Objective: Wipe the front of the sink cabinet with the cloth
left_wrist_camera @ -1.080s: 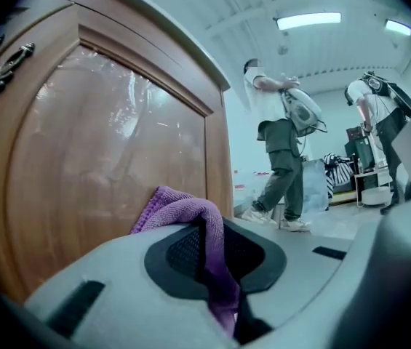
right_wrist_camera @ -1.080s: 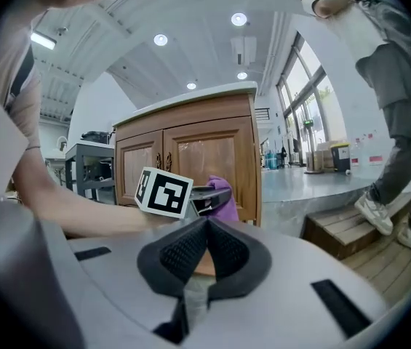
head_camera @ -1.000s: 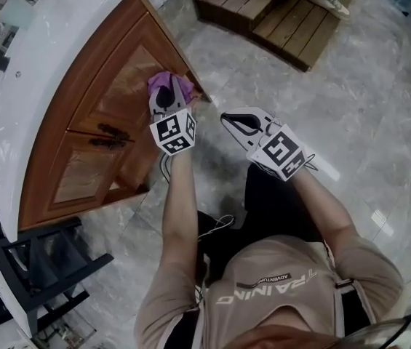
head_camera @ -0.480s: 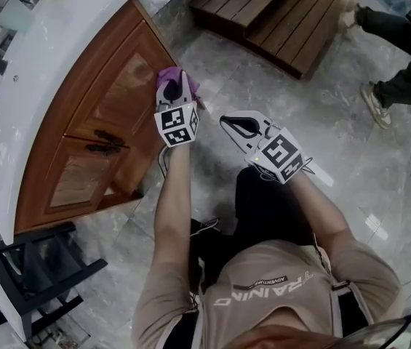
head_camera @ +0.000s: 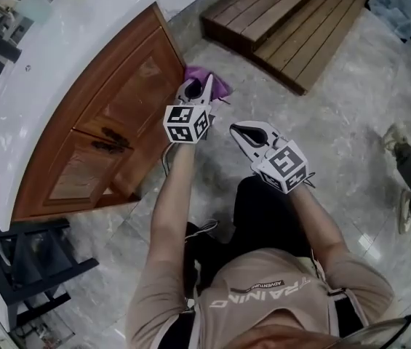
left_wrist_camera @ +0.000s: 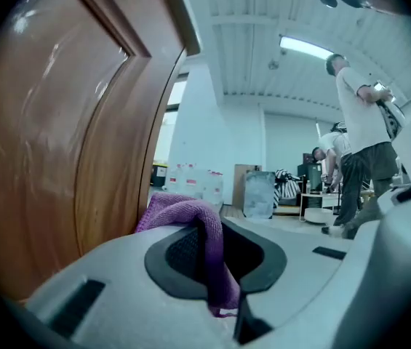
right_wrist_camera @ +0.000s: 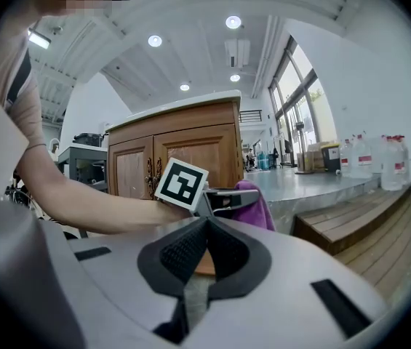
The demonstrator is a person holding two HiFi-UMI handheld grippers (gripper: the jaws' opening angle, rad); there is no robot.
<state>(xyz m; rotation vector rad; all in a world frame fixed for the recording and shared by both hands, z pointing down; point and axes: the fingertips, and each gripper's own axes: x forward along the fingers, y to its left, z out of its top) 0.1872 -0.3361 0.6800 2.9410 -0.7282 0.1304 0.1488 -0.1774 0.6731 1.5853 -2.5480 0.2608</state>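
Observation:
The purple cloth [head_camera: 216, 83] is clamped in my left gripper [head_camera: 200, 87], which is shut on it beside the right edge of the brown wooden sink cabinet front [head_camera: 118, 107]. In the left gripper view the cloth [left_wrist_camera: 194, 224] drapes between the jaws, with the cabinet door [left_wrist_camera: 60, 137] close on the left. My right gripper [head_camera: 240, 131] hangs shut and empty over the floor, to the right of the left one. From the right gripper view I see the cabinet [right_wrist_camera: 183, 158], the left gripper's marker cube [right_wrist_camera: 182, 183] and the cloth [right_wrist_camera: 252, 202].
A white countertop [head_camera: 52, 57] tops the cabinet. Dark metal door handles [head_camera: 110, 138] sit mid-front. A wooden step platform [head_camera: 292, 27] lies behind on the grey marble floor. A black chair frame [head_camera: 30, 260] stands at the left. A person's foot [head_camera: 398, 140] is at the right edge.
My left gripper with the cloth has slid right along the cabinet front to its right edge. The right gripper has barely moved. A bystander has walked to the right.

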